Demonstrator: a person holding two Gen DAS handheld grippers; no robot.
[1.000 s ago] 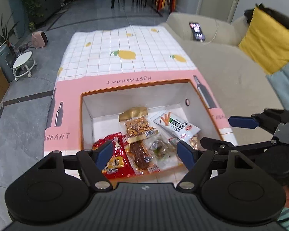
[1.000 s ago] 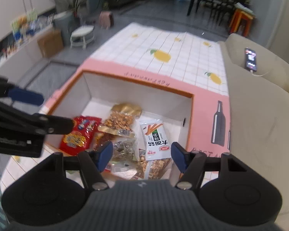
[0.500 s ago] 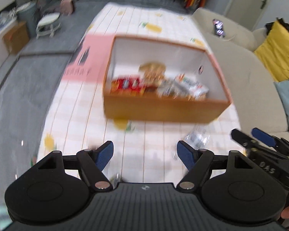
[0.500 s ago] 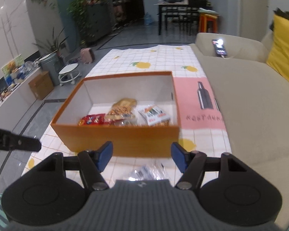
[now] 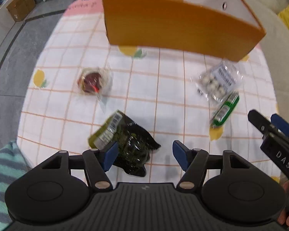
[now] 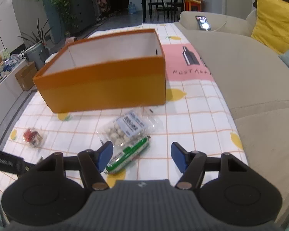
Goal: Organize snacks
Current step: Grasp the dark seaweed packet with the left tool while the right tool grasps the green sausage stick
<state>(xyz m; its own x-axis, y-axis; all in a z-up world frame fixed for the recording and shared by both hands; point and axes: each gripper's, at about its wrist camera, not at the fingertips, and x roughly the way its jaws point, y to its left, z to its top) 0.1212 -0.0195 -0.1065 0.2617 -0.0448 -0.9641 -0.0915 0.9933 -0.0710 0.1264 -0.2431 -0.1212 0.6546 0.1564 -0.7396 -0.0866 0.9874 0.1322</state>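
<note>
An orange box stands on the checked tablecloth; its contents are hidden from here. Loose snacks lie in front of it: a dark green-black packet, a small clear packet with a red snack, a clear bag of pale balls and a green stick packet. My left gripper is open and empty just above the dark packet. My right gripper is open and empty over the green stick packet; it also shows at the right of the left wrist view.
A beige sofa runs along the table's right side, with a phone and a yellow cushion on it. Grey floor, a cardboard box and plants lie to the left. A striped cloth is at the near left.
Both grippers have pulled back from above the box and dropped toward the near table, bringing the loose snacks into view. Both stayed open.
</note>
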